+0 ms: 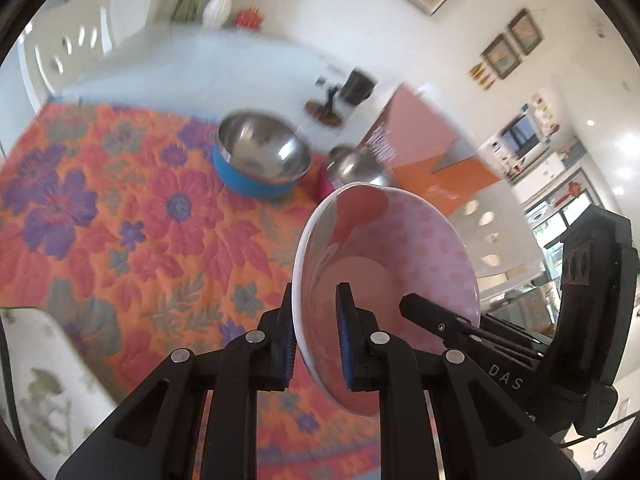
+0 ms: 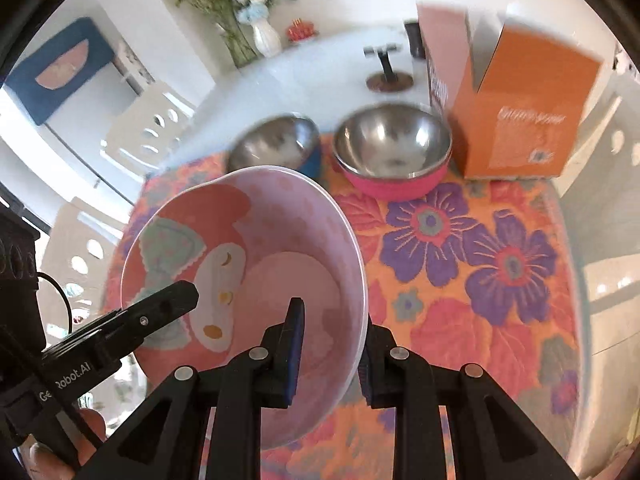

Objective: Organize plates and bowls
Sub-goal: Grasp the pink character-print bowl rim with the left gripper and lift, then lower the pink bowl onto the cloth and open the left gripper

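With both the left gripper [image 1: 318, 336] and right gripper [image 2: 330, 350] clamped on opposite rims of the pink bowl [image 2: 256, 264], held tilted above the flowered cloth [image 2: 472, 280] — uneven pulling could twist it free — near two steel bowls [image 2: 394, 148].

pink bowl [image 1: 384, 264] hides pink-based steel bowl [image 1: 354, 168] partly | orange box [image 2: 528, 112] lettering blurred

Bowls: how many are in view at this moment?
3. The pink bowl is held by both grippers, left and right; the blue bowl and magenta bowl sit on the cloth.
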Motion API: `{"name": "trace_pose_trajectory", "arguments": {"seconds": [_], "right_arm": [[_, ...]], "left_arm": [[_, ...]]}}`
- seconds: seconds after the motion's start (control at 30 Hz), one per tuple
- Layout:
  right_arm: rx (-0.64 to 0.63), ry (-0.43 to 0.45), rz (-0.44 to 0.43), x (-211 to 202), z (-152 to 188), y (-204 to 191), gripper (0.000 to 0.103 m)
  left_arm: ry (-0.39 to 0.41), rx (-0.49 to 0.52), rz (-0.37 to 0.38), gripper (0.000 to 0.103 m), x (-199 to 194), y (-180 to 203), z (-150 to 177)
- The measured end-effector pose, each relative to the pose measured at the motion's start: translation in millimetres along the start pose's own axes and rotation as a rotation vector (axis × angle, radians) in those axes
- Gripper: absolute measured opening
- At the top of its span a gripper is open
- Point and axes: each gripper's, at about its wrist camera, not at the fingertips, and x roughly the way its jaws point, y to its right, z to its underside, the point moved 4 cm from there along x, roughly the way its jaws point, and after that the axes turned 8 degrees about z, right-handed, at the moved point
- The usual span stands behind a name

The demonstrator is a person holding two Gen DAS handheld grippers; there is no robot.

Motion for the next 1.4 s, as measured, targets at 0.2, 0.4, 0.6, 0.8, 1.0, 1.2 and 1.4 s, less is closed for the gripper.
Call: {"name": "trace_pose_trajectory", "arguments": {"seconds": [0.2,0.4,0.6,0.8,1.0,1.2,1.4], "right_arm": [[0.048,0.082,0.004,-87.5,17.2,-20.8,0.025],[0.104,0.018,0.041,-90.4,66.3,-14.1,0.026],[0.184,-0.207,0.006,-24.7,129.3,9.4,0.026],[0.195,-0.236,0.037,1.4,152.6,19.8,0.026],[0.234,-0.207,0.026,-3.9,153.2,29.9,0.026],[0.247,-0.148,0.019,-48.8,141.8,32.8,0.026],[0.189,0.039,0.002,-137.3,96.2,13.9,0.026]], "left_arm": [[0.072,0.065,0.037,0.014,-64.3,44.2,9.8],[-0.023,0.101,-0.013,0.014,-44.5,40.5,61.5],[-0.136,0.065,-0.044,0.014,2.2,0.9,113.1],[-0.18,0.026,-0.019,0.015,16.7,-16.5,131.9],[-0.177,0.013,-0.02,0.016,0.8,-21.4,136.0],[-0.057,0.071,0.009,0.016,-66.0,-2.5,105.2],[0.214,0.223,0.021,0.016,-184.8,45.5,50.5]]}}
